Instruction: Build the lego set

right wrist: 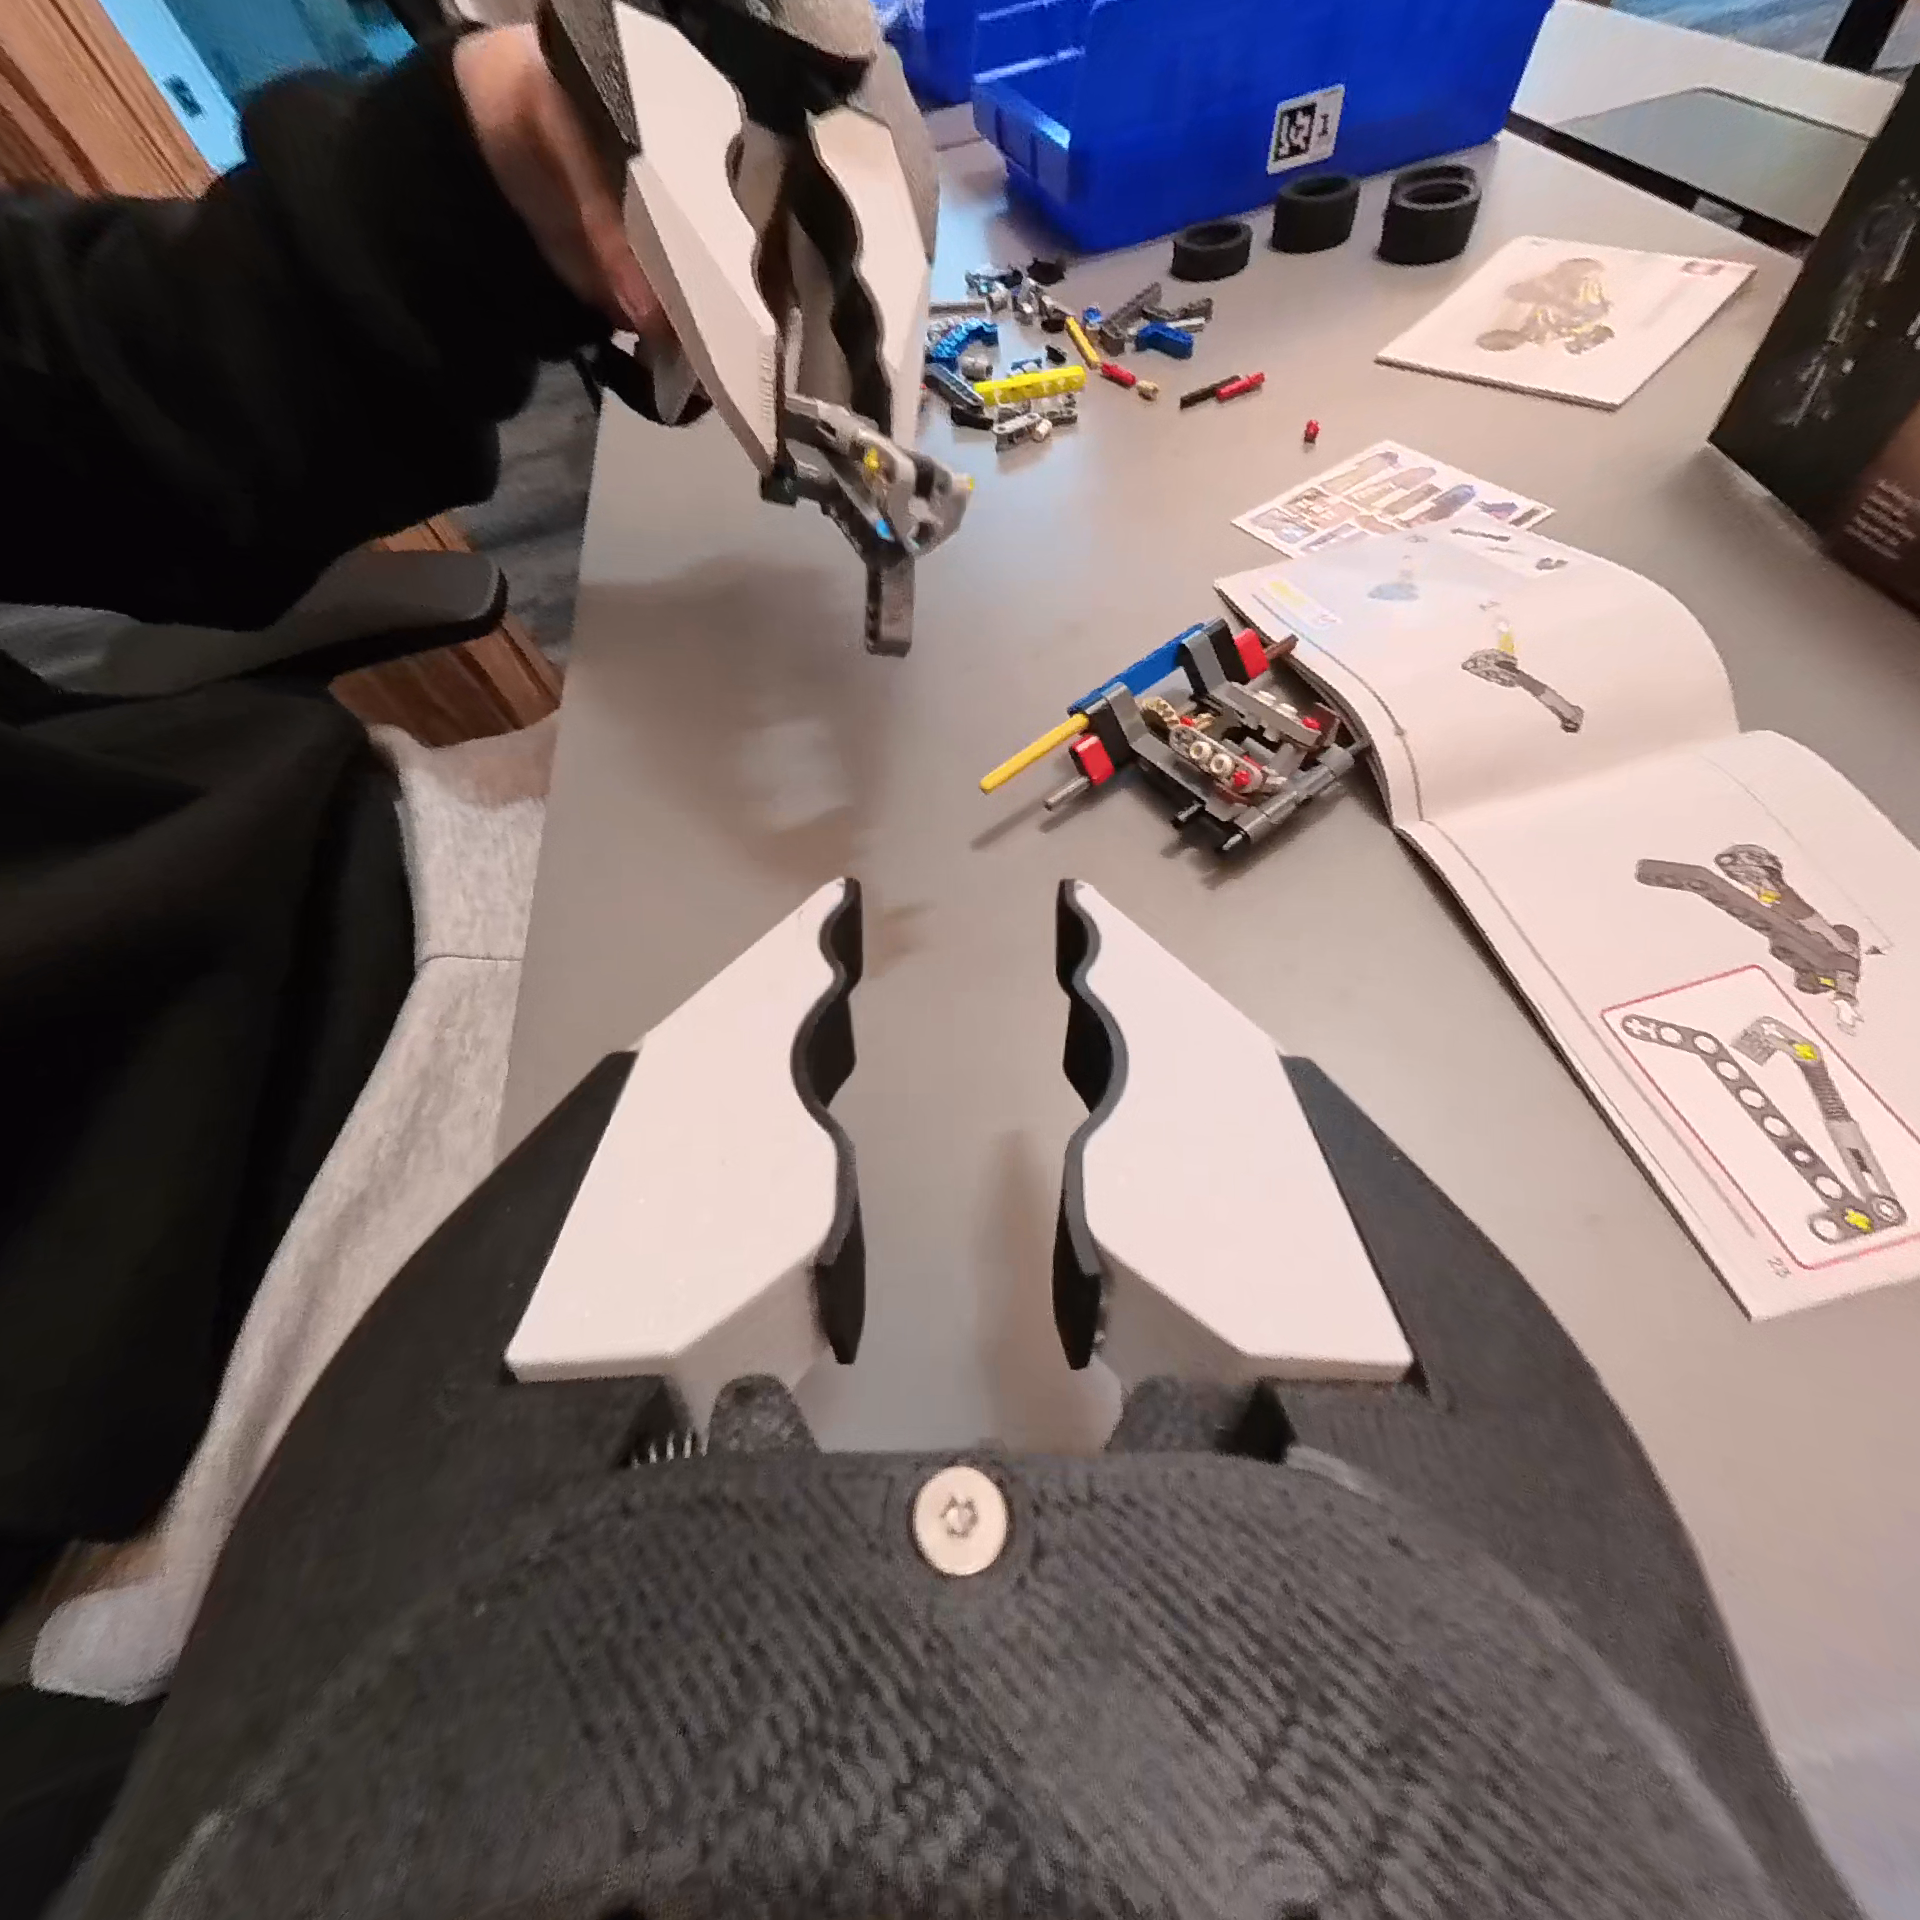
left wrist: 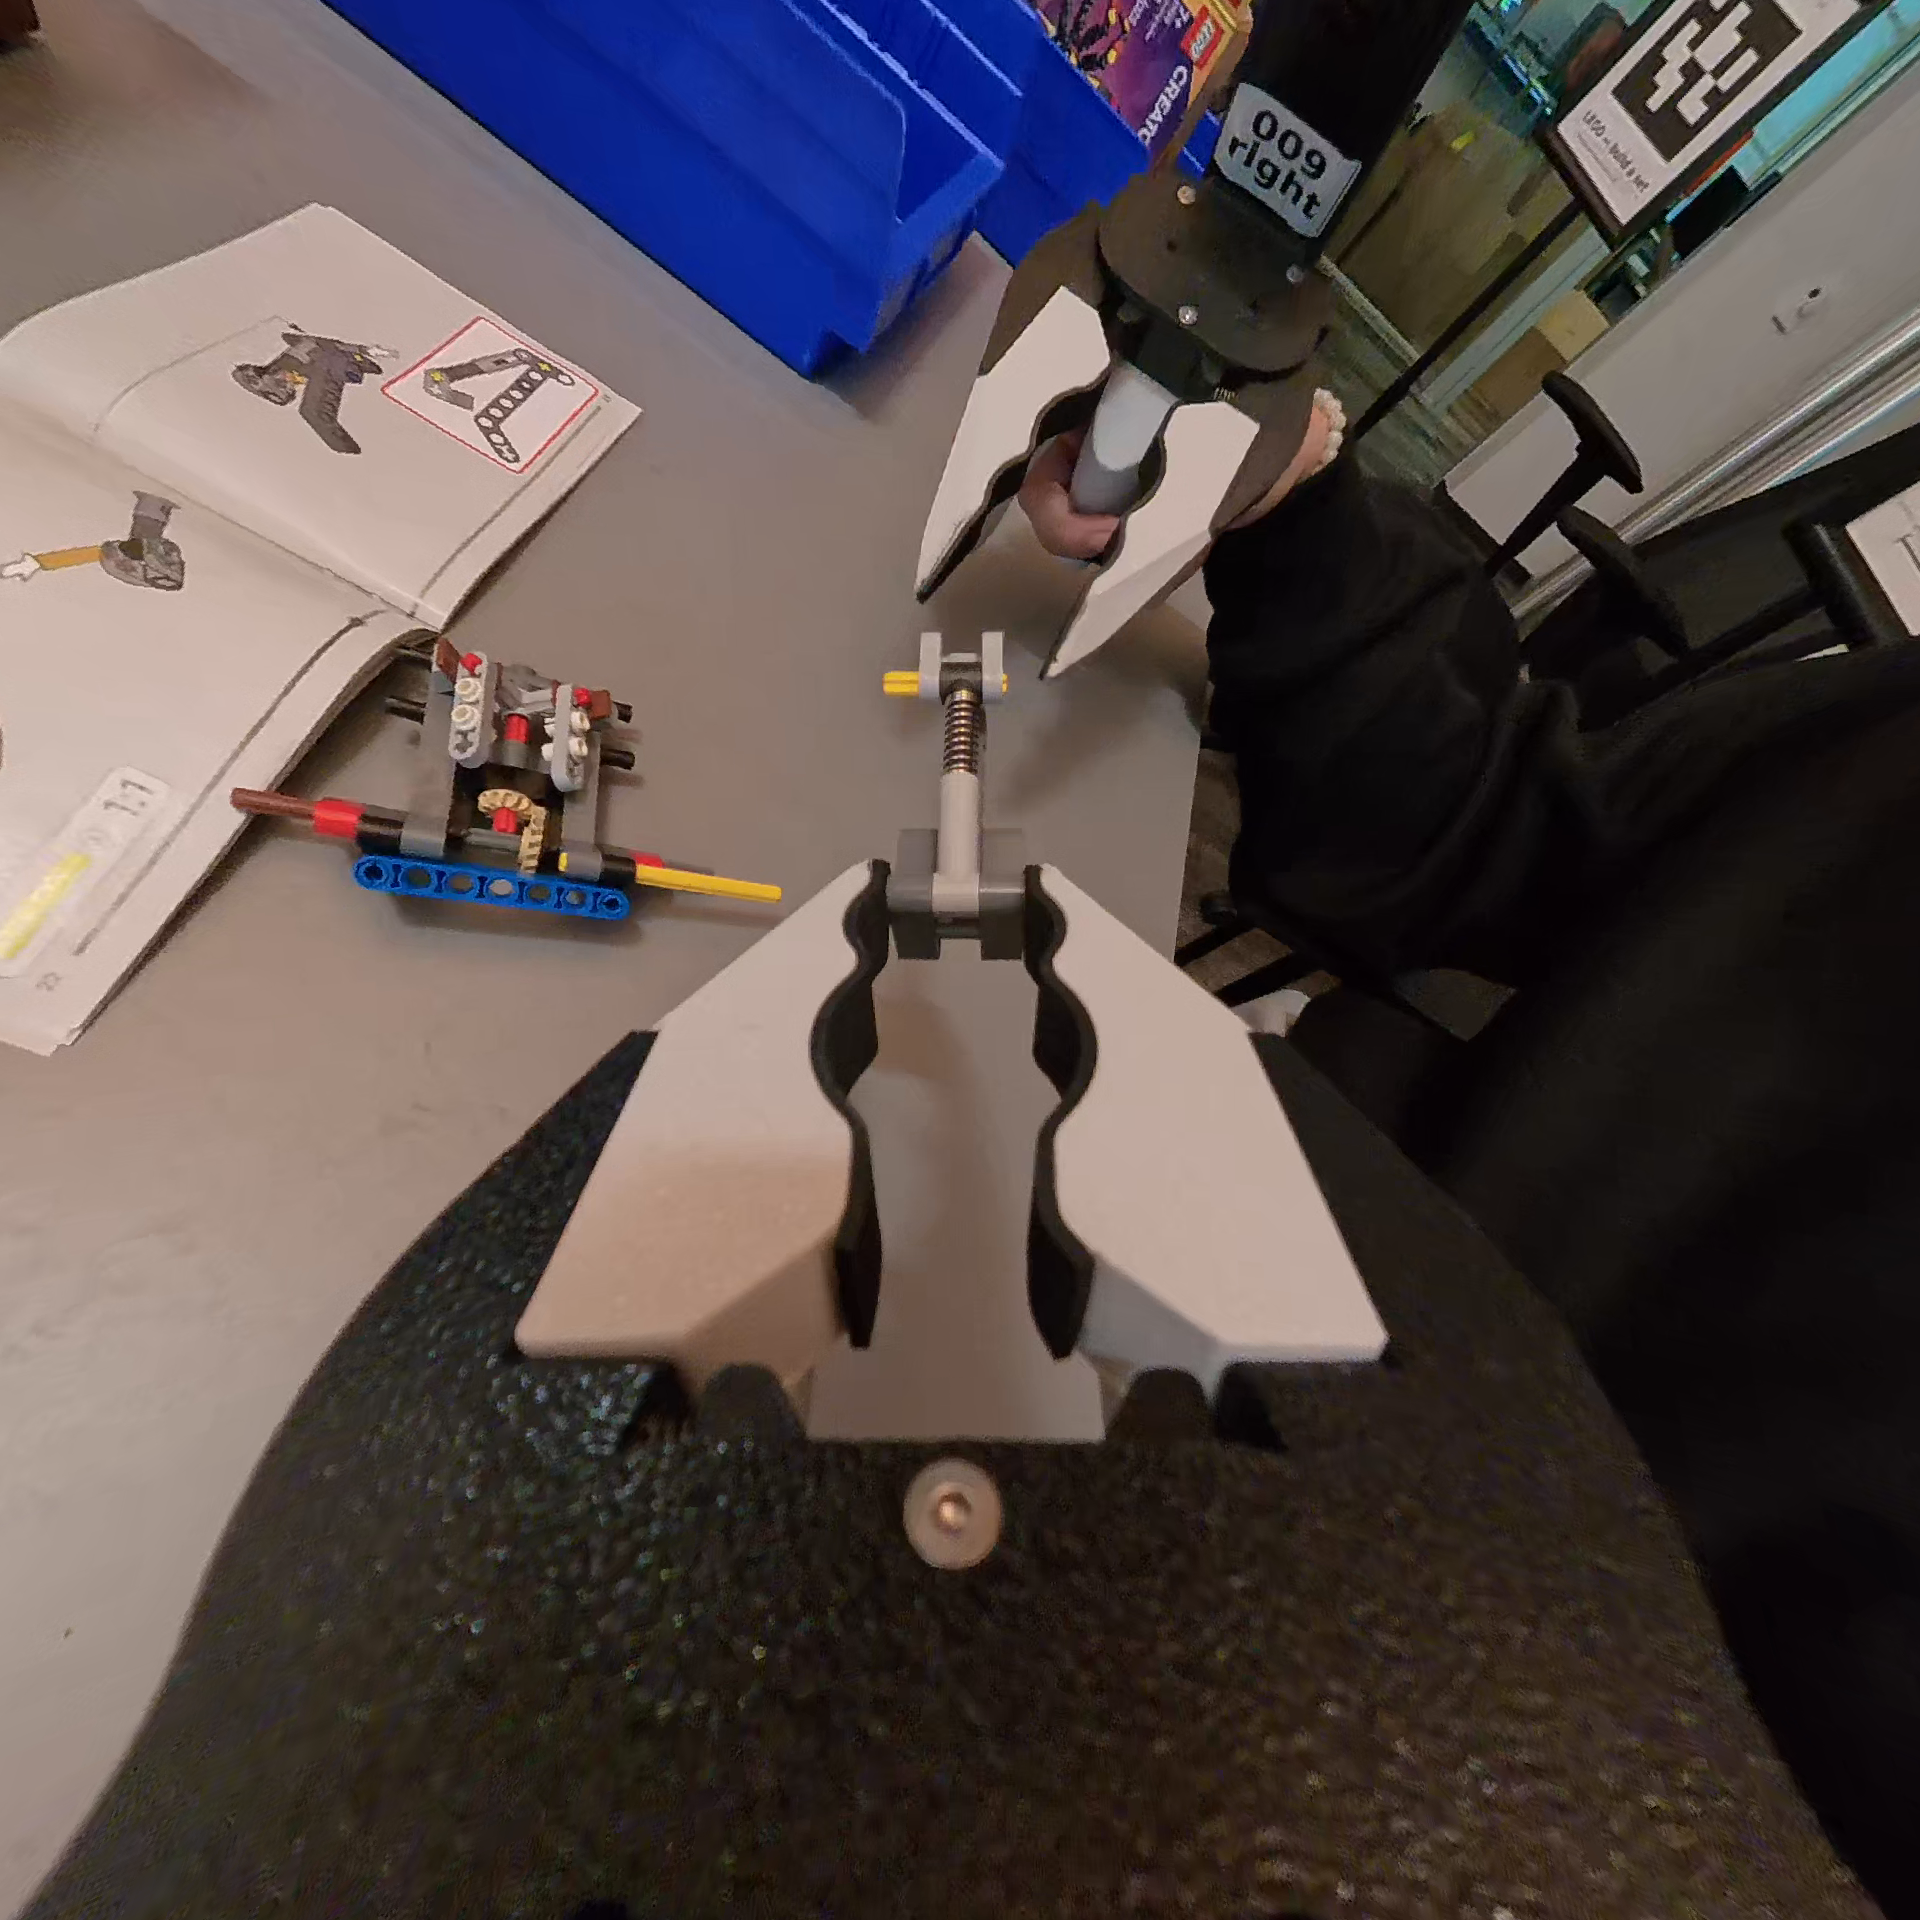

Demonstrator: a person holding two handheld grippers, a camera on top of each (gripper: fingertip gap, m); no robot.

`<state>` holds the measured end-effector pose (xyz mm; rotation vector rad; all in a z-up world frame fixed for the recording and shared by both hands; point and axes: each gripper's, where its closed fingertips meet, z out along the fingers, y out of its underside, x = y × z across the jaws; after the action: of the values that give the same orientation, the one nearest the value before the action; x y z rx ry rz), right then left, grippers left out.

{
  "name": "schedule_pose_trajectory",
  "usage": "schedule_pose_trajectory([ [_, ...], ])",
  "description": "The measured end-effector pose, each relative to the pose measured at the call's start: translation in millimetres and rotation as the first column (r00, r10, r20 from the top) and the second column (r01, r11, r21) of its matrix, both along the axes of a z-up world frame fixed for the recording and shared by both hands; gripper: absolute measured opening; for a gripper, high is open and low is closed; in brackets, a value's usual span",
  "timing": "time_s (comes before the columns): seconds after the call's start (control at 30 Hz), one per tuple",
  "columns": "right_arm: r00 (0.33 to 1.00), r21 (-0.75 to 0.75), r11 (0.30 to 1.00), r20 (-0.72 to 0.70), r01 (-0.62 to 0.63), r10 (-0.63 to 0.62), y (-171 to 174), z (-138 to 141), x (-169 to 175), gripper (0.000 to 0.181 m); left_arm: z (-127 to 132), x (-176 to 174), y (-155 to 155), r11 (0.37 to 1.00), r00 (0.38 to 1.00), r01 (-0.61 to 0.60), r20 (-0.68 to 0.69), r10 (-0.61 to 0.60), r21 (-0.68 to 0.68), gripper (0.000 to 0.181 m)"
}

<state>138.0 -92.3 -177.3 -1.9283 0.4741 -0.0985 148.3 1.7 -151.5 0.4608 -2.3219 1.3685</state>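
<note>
My left gripper (left wrist: 956, 883) is shut on a grey shock-absorber sub-assembly (left wrist: 961, 748) with a metal spring and a short yellow axle, and holds it above the grey table. In the right wrist view the left gripper (right wrist: 831, 431) carries the same piece (right wrist: 883, 499) at the upper left, with a dark beam hanging down from it. My right gripper (right wrist: 958, 904) is open and empty above the table, and in the left wrist view it (left wrist: 987, 632) hovers just beyond the held piece. A partly built chassis (left wrist: 509, 790) with a blue beam and yellow axle lies beside the open instruction booklet (left wrist: 260, 468).
Blue bins (right wrist: 1195, 104) stand at the back, with three black tyres (right wrist: 1320, 213) and several loose pieces (right wrist: 1049, 343) before them. The chassis (right wrist: 1216, 748) touches the booklet (right wrist: 1610, 831). A sticker sheet (right wrist: 1392, 499), a second booklet (right wrist: 1569, 312) and a black box (right wrist: 1849, 364) are at the right. The grippers' ends are close to 11 centimeters from one another.
</note>
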Motion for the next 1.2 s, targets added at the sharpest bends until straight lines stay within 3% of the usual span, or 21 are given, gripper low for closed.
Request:
schedule_pose_trajectory([
  [0.63,0.982,-0.205,0.962,0.089,0.180,-0.165,-46,-18,21,0.017,0,13,-2,0.997,0.997,-0.077,0.003,0.077,0.013,0.023],
  [1.2,0.975,-0.257,0.941,0.088,0.221,-0.205,-61,-25,24,0.021,-4,21,6,0.992,0.994,-0.112,0.016,0.112,0.053,0.023],
])
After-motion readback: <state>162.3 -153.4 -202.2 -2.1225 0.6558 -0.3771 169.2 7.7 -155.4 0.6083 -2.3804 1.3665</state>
